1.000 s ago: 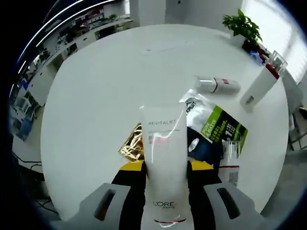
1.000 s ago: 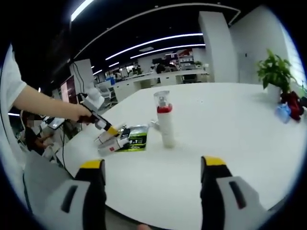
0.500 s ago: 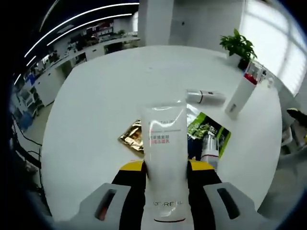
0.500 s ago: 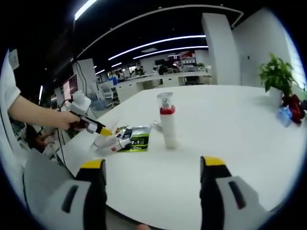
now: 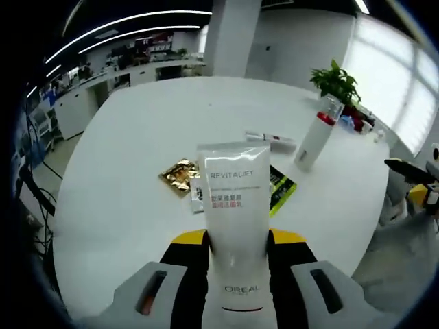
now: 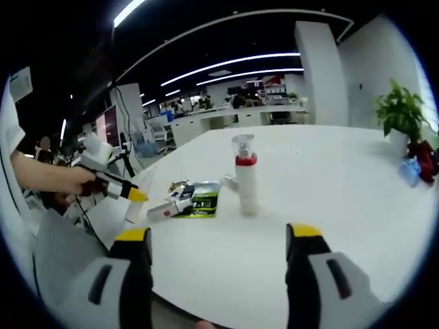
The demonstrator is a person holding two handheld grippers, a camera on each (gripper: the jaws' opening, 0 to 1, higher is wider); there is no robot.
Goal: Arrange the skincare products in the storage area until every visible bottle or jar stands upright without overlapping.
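Between the yellow-tipped jaws of the left gripper (image 5: 236, 240), clamped on its lower body, a white tube (image 5: 232, 205) marked REVITALIFT, held well above the round white table (image 5: 137, 151). Beyond it on the table, a gold sachet (image 5: 178, 175), a green-and-white packet (image 5: 278, 186), a small bottle lying on its side (image 5: 271, 139) and an upright white bottle with a red collar (image 5: 317, 133). In the right gripper view, the right gripper (image 6: 218, 247) spread wide with nothing between the jaws, hovering near the table edge, the same upright bottle (image 6: 245, 175) ahead and the other gripper off to the left carrying the tube (image 6: 137, 202).

Likely risks: soft tube walls giving under the squeeze, so slipping or tilting on set-down; the flat crimped end pointing away from the jaws, so unclear from here which end meets the table, and toppling probable if stood on the crimp. Setting down among the packets risks overlap or resting on a sachet edge. Swinging too near the standing bottle risks knocking it over. Lying bottle not yet righted.
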